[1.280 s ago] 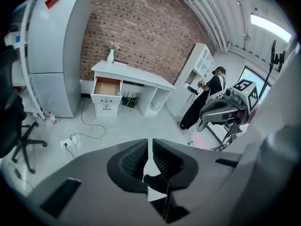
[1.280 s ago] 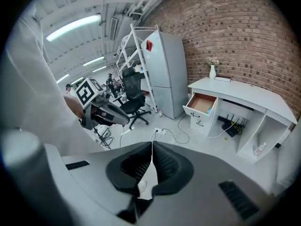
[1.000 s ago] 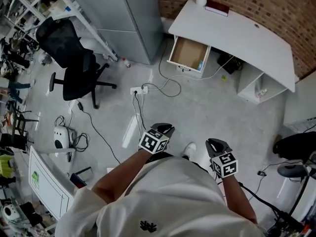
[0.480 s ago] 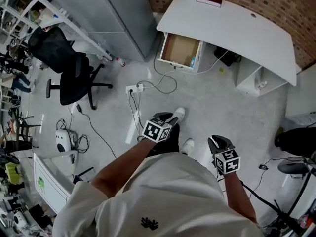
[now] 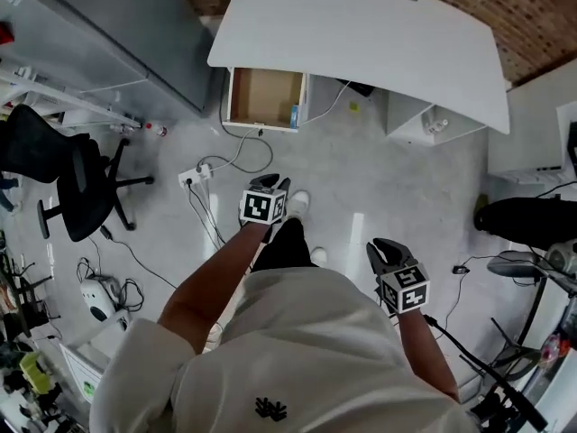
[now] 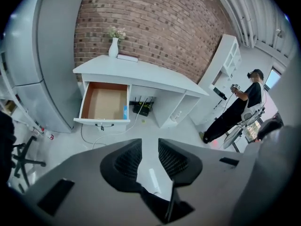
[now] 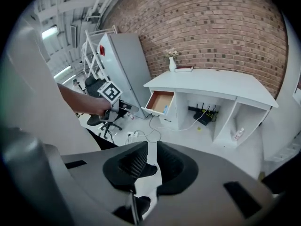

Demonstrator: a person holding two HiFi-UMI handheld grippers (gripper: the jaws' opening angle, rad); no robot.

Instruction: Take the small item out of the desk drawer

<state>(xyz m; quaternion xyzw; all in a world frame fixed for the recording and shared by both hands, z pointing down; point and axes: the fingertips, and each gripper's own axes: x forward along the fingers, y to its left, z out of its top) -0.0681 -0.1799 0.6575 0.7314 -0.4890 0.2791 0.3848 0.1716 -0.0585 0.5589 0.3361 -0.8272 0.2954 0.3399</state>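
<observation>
A white desk (image 5: 361, 34) stands against the brick wall with its wooden-lined drawer (image 5: 264, 97) pulled open. A small blue item (image 5: 294, 116) lies at the drawer's right side, also seen in the left gripper view (image 6: 125, 112). My left gripper (image 5: 270, 183) is held out over the floor, well short of the drawer, jaws open and empty (image 6: 149, 147). My right gripper (image 5: 380, 251) hangs lower by my side; its jaws (image 7: 151, 152) show a narrow gap with nothing in it.
A power strip with cables (image 5: 200, 174) lies on the floor between me and the drawer. A black office chair (image 5: 63, 183) is at the left and a grey cabinet (image 5: 117, 34) beside the desk. A person (image 6: 235, 112) stands far right.
I have walked toward the desk, so the drawer is nearer and more central. My left gripper has stretched forward; the right stays by my side.
</observation>
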